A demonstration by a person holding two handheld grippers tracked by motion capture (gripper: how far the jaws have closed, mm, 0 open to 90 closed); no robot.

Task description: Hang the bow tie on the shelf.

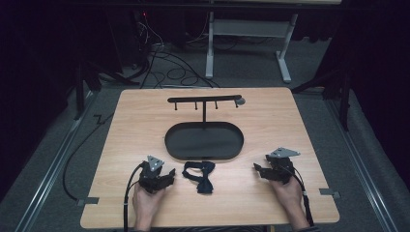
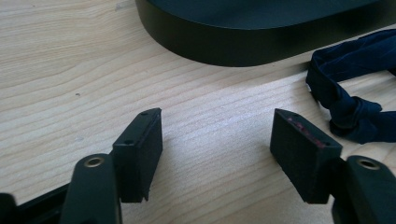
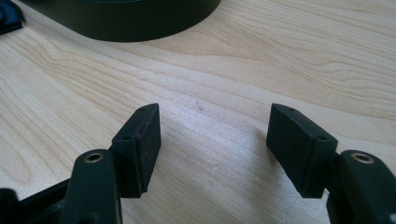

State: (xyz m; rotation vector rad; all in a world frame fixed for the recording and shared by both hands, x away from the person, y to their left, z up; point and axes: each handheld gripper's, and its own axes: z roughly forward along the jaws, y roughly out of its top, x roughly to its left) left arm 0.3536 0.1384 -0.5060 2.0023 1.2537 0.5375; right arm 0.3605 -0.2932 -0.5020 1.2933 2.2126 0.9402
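Item: dark blue bow tie (image 1: 199,176) with its neck strap looped, lying flat on the desk (image 1: 130,121) at 6 o'clock of the black oval tray (image 1: 204,141), just off its near rim and between the two grippers. Tray carries an upright post with a hooked crossbar (image 1: 204,99) at its 12 o'clock side, by the look a stand for hanging small accessories, which is likely where the tie belongs. Left gripper (image 1: 168,175): resting on the desk at 9 o'clock of the tie, near but not touching; jaws wide apart, nothing between them; in the left gripper view the tie (image 2: 348,88) lies at 2 o'clock beyond the right-hand jaw, suggesting this gripper is placed for the first reach. Right gripper (image 1: 257,168): at 3 o'clock of the tie, farther off, jaws likewise apart over bare wood, tray wall (image 3: 130,23) ahead at 11 o'clock. Both hands rest low, a ready posture.
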